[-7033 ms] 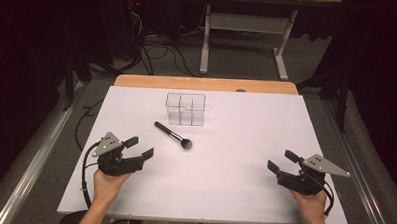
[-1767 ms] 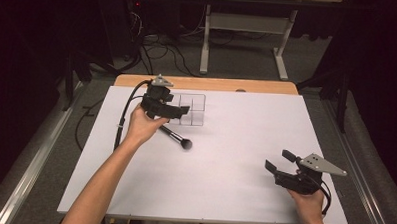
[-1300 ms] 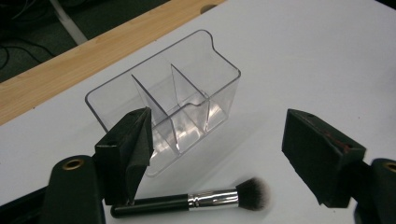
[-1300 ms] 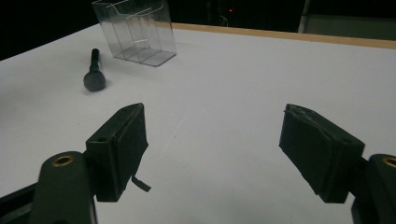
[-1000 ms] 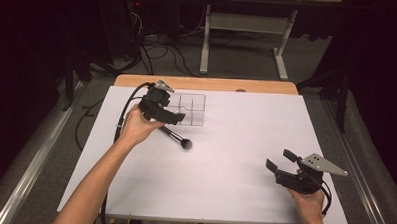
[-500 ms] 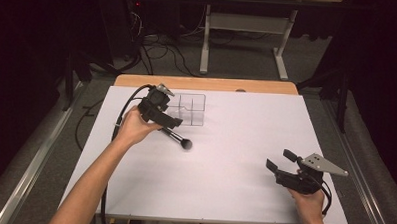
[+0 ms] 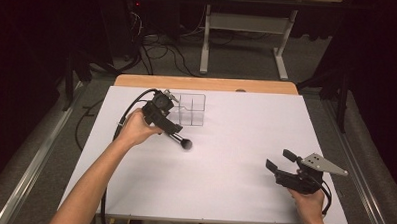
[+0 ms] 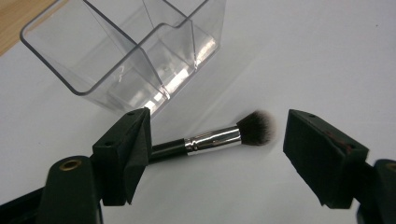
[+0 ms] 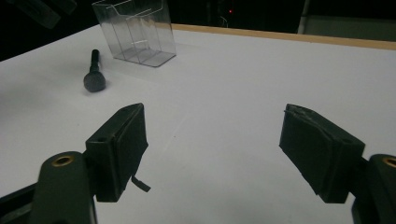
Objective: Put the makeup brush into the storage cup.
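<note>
A: Your left gripper (image 8: 215, 154) hangs just over the brush (image 8: 219, 136) with its jaws spread wide. The handle runs behind one jaw and the bristle head sits in the gap, nothing pinched yet.

B: And where does the brush lie?

A: Flat on the surface (image 7: 224, 183), toward the far left corner, just beside the clear organizer (image 7: 190, 109). From the high view your left gripper (image 7: 162, 116) covers the handle end, and the dark head (image 7: 186, 144) points toward the near edge.

B: Your right gripper?

A: The right gripper (image 7: 280, 164) rests near the near right corner, jaws apart and holding nothing, well away from the brush.

B: So how far along are you?

A: Early, I'd judge. The brush is not gripped or lifted, and the organizer's compartments look empty. You have yet to close on the handle, raise it, and stand it in a compartment.
</note>
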`<state>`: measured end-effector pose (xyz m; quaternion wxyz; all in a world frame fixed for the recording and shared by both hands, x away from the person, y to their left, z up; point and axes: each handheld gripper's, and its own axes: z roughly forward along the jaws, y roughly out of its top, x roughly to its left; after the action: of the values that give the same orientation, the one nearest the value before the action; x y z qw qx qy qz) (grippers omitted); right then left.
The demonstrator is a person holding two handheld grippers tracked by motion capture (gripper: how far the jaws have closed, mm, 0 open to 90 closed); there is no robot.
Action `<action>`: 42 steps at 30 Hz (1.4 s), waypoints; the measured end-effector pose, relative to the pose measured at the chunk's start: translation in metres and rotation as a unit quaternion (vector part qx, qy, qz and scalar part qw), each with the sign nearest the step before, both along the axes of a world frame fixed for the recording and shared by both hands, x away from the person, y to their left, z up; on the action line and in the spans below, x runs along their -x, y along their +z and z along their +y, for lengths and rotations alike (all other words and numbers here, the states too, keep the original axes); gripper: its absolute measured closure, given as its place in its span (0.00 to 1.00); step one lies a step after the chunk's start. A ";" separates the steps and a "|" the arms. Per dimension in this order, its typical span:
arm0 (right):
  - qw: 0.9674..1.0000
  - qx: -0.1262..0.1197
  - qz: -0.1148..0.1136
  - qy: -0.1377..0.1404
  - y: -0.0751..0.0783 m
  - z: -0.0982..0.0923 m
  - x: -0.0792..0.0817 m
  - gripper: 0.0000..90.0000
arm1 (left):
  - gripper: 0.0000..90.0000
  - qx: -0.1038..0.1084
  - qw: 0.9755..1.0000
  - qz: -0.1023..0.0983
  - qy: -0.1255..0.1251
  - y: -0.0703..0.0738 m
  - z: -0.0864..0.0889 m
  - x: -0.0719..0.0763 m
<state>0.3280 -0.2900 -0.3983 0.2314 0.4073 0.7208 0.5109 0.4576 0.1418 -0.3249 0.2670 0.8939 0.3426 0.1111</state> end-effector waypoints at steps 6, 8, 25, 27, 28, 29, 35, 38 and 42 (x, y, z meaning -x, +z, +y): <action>1.000 0.002 0.000 0.001 0.000 0.000 0.000 0.27 | 0.27 -0.010 1.000 0.003 -0.003 -0.004 -0.001 -0.001; 1.000 -0.001 0.001 -0.001 0.000 0.000 0.000 0.27 | 0.27 -0.011 1.000 0.004 -0.004 -0.005 -0.001 -0.001; 1.000 0.000 -0.001 0.003 0.000 -0.001 0.001 0.27 | 0.26 -0.019 1.000 0.009 -0.016 -0.016 0.001 -0.004; 1.000 0.001 0.000 0.004 0.000 0.000 0.000 0.27 | 0.26 -0.025 0.999 0.013 -0.017 -0.021 0.003 -0.005; 1.000 0.000 0.003 0.002 0.000 0.000 0.000 0.28 | 0.26 -0.025 0.999 0.014 -0.016 -0.023 0.003 -0.006; 1.000 0.001 0.003 0.002 0.000 -0.001 0.000 0.27 | 0.26 -0.025 0.999 0.014 -0.016 -0.023 0.003 -0.006; 1.000 0.003 0.000 0.002 0.000 0.000 0.001 0.28 | 0.27 -0.029 0.999 0.013 -0.021 -0.030 0.004 -0.004; 1.000 0.007 0.005 0.004 -0.001 0.002 0.000 0.28 | 0.28 -0.029 0.999 0.013 -0.024 -0.032 0.004 -0.005; 1.000 0.006 0.005 0.004 -0.001 0.002 0.000 0.28 | 0.28 -0.028 0.999 0.011 -0.026 -0.035 0.004 -0.006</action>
<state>0.3279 -0.2885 -0.3989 0.2287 0.4057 0.7265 0.5052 0.4638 0.1460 -0.3600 0.2404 0.9110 0.3186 0.1036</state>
